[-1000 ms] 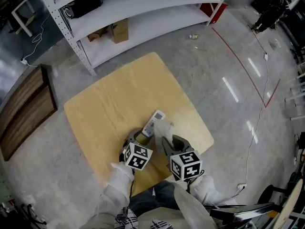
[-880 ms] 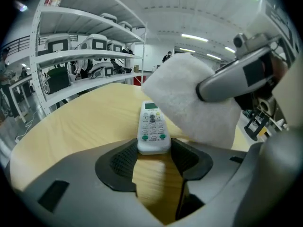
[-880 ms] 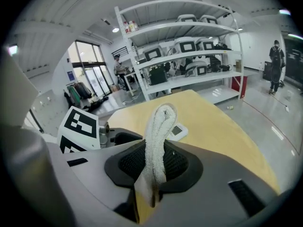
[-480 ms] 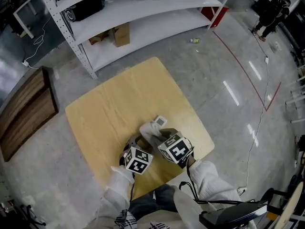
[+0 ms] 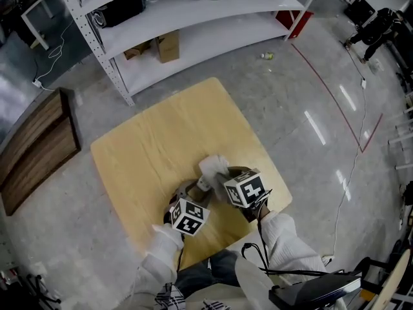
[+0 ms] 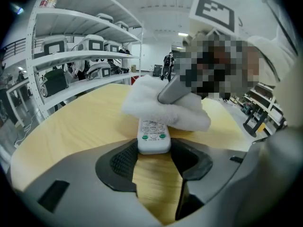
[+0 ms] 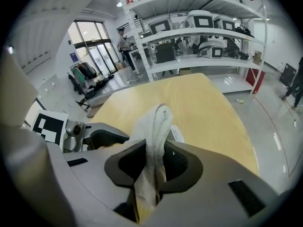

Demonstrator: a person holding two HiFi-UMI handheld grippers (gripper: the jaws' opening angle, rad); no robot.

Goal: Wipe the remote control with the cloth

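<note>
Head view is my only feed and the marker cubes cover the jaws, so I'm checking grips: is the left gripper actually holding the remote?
Observer: Yes, the left gripper clamps the near end of the white plastic remote control.
Operator: And the right one?
Observer: The right gripper pinches a folded white fabric cloth edge-on between its jaws.
Operator: Is the cloth on the remote?
Observer: Yes, it covers the far part; only the remote's nearest button rows show.

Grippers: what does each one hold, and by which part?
Left gripper clamps the remote by its near end, across its width. Right gripper pinches the cloth by a bunched fold; the rest lies over the remote.
</note>
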